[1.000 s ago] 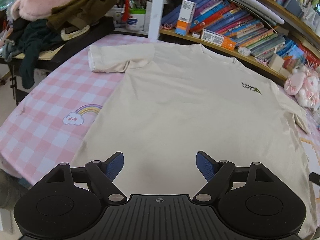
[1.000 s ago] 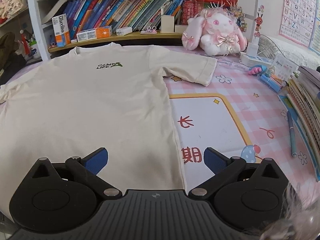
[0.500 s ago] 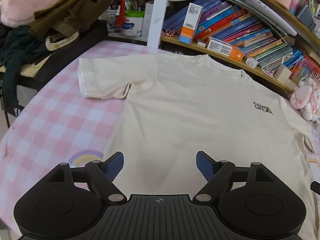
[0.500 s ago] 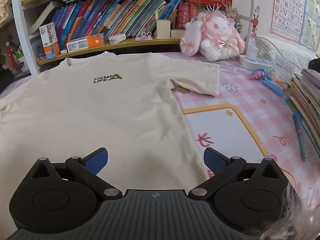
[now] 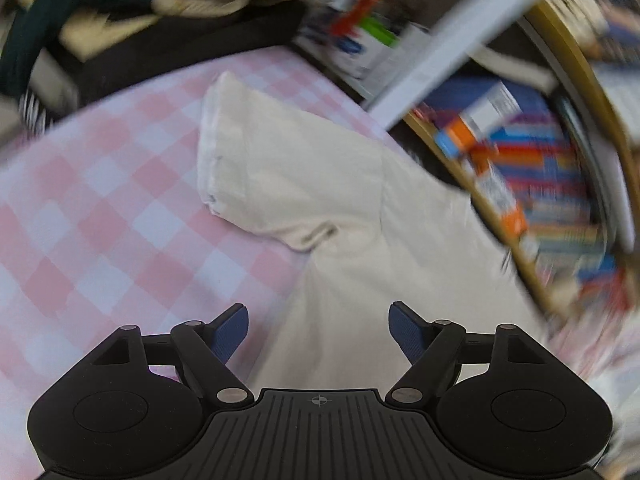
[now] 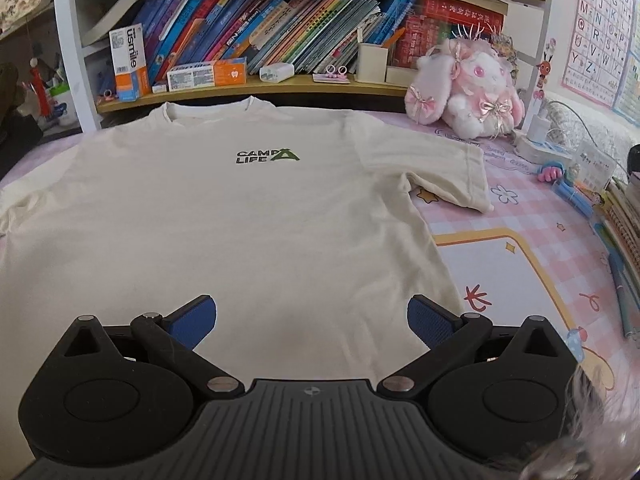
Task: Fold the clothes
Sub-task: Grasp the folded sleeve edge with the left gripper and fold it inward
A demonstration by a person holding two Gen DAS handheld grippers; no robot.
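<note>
The left tool (image 5: 318, 330) hangs over the side edge of the cream T-shirt (image 6: 224, 216), its jaws closing with nothing between them yet; the blurred view makes it hard to say, but it seems aimed at the short sleeve (image 5: 280, 172) just ahead. The right tool (image 6: 312, 320) is wide and empty above the lower body of the shirt, near its other side seam. The shirt lies flat, front up, on the pink checked counter (image 5: 100, 216), so no fold is made yet; this looks like the approach to the first one. Next, each tool must pinch one layer at an edge. Open counter lies left of the sleeve; the bookshelf (image 6: 280, 84) crowds the collar, and a plush rabbit (image 6: 468, 92) and pens (image 6: 624, 296) crowd the right.
</note>
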